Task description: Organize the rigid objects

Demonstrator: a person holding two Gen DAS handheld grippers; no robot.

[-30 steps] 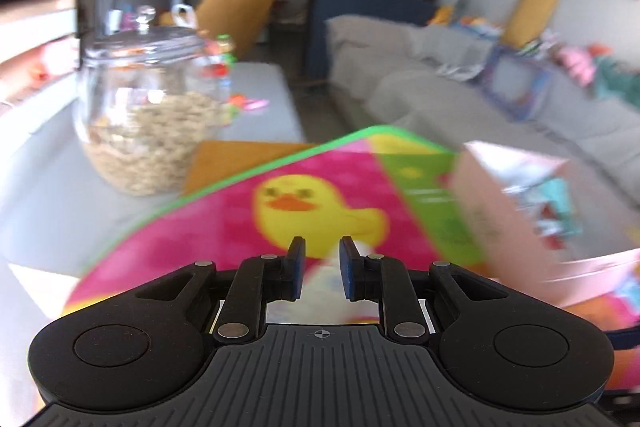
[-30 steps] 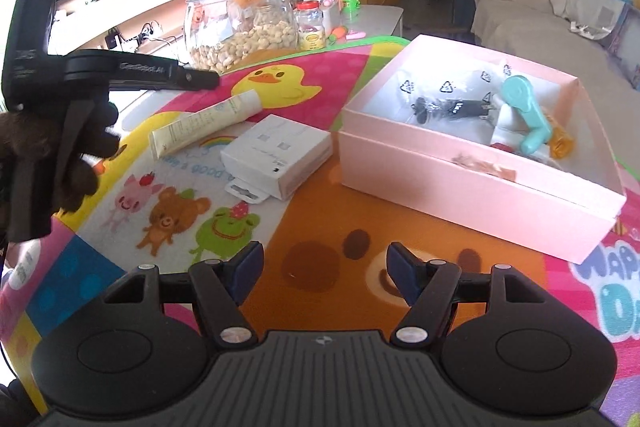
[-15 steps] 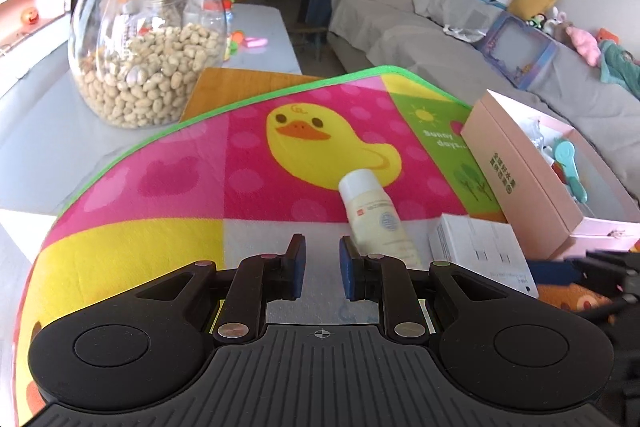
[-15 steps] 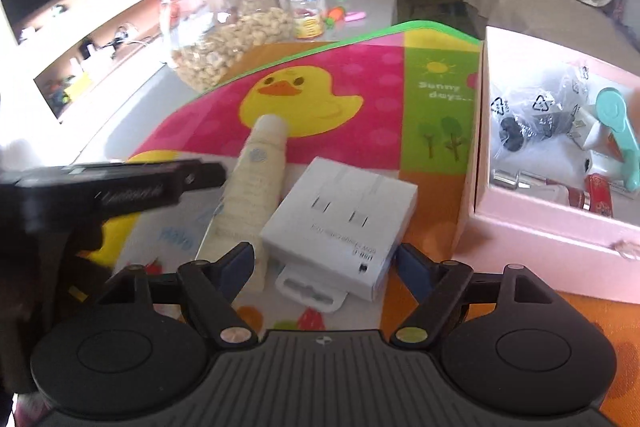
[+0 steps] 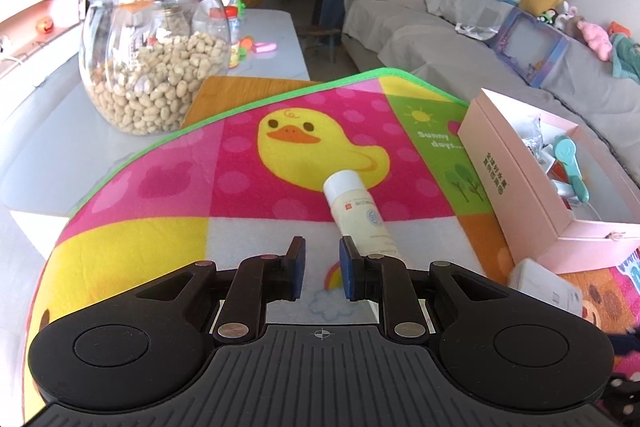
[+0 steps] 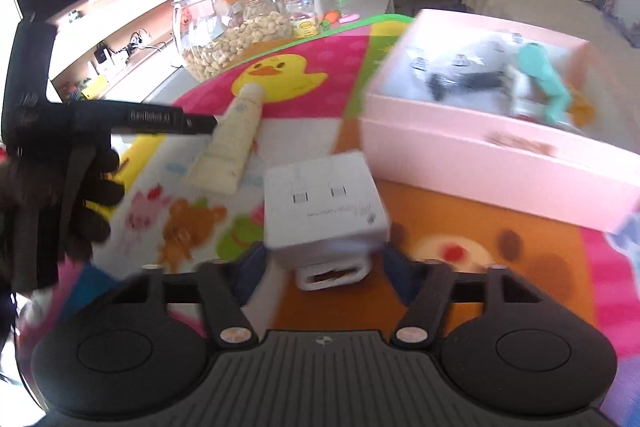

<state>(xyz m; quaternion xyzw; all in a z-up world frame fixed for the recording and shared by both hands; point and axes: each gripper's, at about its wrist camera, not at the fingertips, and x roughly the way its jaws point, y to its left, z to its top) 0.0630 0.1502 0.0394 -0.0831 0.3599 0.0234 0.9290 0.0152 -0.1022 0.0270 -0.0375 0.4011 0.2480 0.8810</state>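
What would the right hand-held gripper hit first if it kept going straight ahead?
The white box: it sits right between the open fingers of the right hand-held gripper, which appear to be already alongside it. Blur hides whether they touch. Beyond lies the pink box.

The supporting surface is a grey-white table (image 5: 48, 147). A colourful play mat (image 5: 248, 163) with a green border covers its near portion; a wooden board (image 5: 224, 87) sits partly under the mat's far edge. A lidded glass jar (image 5: 154, 51) of nuts stands on the bare table beside the mat. Small bottles and toys (image 6: 316, 3) stand farther back.
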